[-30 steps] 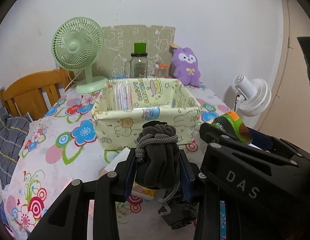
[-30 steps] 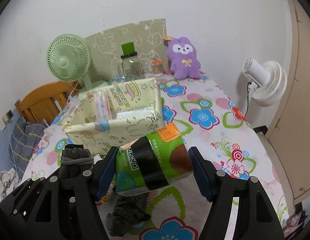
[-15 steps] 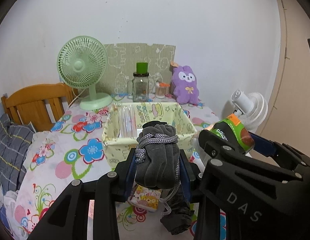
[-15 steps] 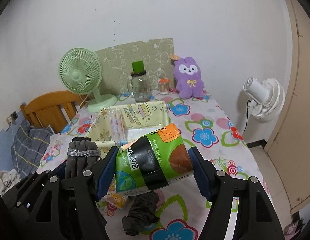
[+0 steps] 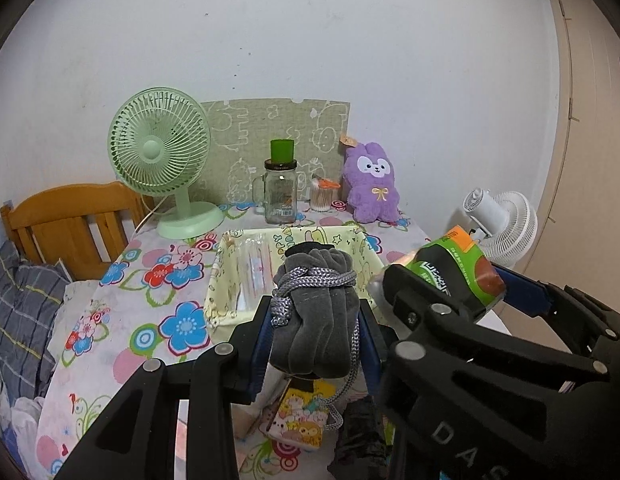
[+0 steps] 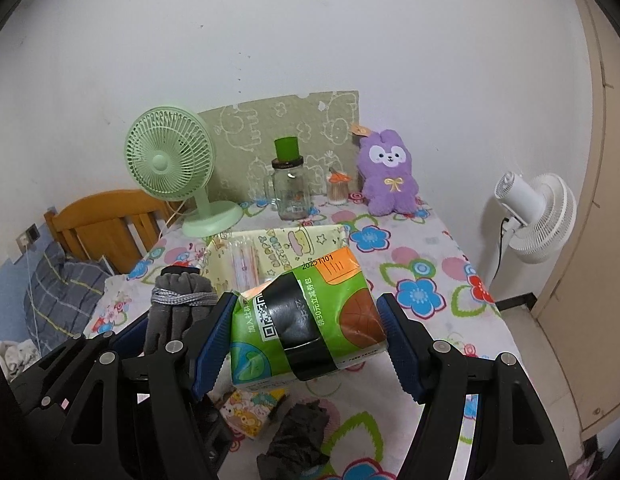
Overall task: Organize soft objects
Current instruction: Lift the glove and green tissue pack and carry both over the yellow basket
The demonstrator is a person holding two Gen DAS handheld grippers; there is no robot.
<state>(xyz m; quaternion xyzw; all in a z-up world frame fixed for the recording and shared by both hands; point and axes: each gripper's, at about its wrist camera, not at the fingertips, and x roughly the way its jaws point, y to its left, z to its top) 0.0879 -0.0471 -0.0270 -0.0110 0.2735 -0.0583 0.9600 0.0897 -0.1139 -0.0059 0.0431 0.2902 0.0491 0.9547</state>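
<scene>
My left gripper [image 5: 313, 334] is shut on a grey drawstring pouch [image 5: 315, 308], held above the table in front of the yellow cartoon storage box [image 5: 226, 280]. My right gripper [image 6: 308, 336] is shut on a green tissue pack [image 6: 310, 320], level with the pouch [image 6: 178, 304] to its left. The box [image 6: 302, 236] holds a clear packet [image 6: 244, 264]. Under the grippers lie a dark crumpled cloth [image 6: 298, 444] and a small cartoon tissue pack [image 6: 252, 408]. A purple plush bunny [image 5: 371, 184] sits at the back.
A green desk fan [image 5: 162, 156], a glass jar with a green lid [image 5: 280, 192] and a swab pot [image 5: 323, 196] stand along the back wall. A white fan [image 6: 537, 208] stands off the table's right edge. A wooden chair [image 5: 66, 216] is at left.
Both grippers rose and drew back from the box with their loads, so the box now looks smaller and lower. Grips are unchanged.
</scene>
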